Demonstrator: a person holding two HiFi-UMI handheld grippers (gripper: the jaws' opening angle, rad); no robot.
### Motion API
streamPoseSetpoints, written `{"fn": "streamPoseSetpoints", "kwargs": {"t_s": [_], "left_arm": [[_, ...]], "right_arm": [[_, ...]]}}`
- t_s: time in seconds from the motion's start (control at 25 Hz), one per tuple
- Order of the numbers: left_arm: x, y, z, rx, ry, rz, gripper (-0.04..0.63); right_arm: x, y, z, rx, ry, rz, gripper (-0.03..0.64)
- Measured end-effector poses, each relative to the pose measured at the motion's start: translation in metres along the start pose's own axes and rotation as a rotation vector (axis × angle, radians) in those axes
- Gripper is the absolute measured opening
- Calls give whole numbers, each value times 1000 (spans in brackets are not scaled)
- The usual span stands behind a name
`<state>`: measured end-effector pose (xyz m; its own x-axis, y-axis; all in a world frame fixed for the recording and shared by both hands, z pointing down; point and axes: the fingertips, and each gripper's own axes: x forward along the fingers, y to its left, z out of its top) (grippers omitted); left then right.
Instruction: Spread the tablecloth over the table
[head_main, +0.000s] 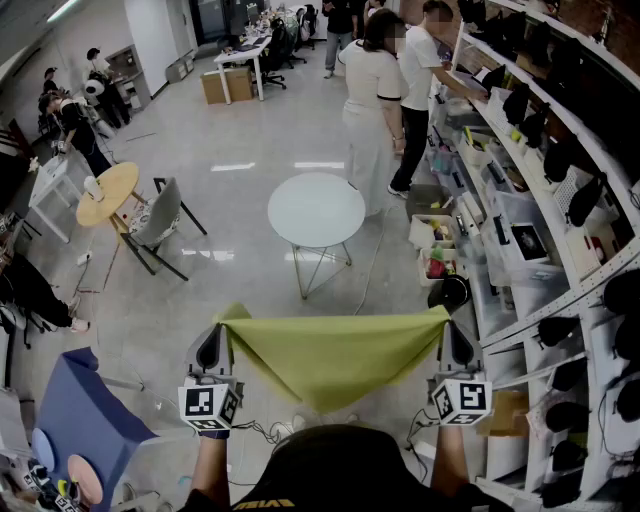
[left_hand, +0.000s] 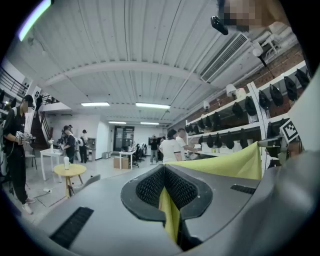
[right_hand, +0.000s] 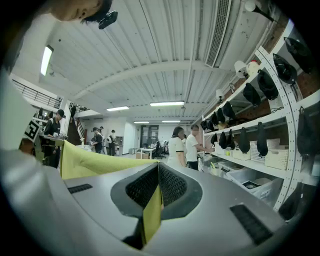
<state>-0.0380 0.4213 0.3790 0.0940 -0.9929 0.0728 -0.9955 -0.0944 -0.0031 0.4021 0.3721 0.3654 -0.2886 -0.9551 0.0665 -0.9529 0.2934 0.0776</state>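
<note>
Down-left of the left claw (head_main: 214, 338) sits a blue box (head_main: 75, 420), near enough to limit an outward swing on that side. The left claw is pinched tight on one top corner of the cloth (head_main: 335, 358), level and pointing forward. The green top edge runs taut from it across to the right claw (head_main: 455, 338), which is clamped on the other corner. The sheet hangs between them as a sagging flap, held wide, I judge, so it can be floated out flat. The table (head_main: 316, 210) stands well ahead of both claws, bare, with open floor between. Two people (head_main: 372, 100) stand just beyond it. Right of the right claw the shelves (head_main: 560, 200) crowd close, so the free path is straight forward.
</note>
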Motion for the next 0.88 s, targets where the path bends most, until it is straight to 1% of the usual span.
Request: {"fn": "streamPoseSetpoints", "kwargs": {"t_s": [0.12, 0.24, 0.44, 0.6, 0.88], "left_arm": [[10, 16, 6, 13, -11, -3, 17], [17, 25, 5, 5, -16, -3, 17], [22, 30, 7, -3, -22, 6, 17], [22, 36, 12, -7, -34, 12, 17], [17, 52, 15, 0, -48, 4, 17]], "right_arm": [[14, 12, -2, 23, 0, 3, 3], [23, 18, -4, 38, 3, 3, 3], [29, 20, -3, 45, 4, 8, 3], [30, 26, 3, 61, -14, 21, 3], [32, 41, 7, 43, -15, 20, 3]]}}
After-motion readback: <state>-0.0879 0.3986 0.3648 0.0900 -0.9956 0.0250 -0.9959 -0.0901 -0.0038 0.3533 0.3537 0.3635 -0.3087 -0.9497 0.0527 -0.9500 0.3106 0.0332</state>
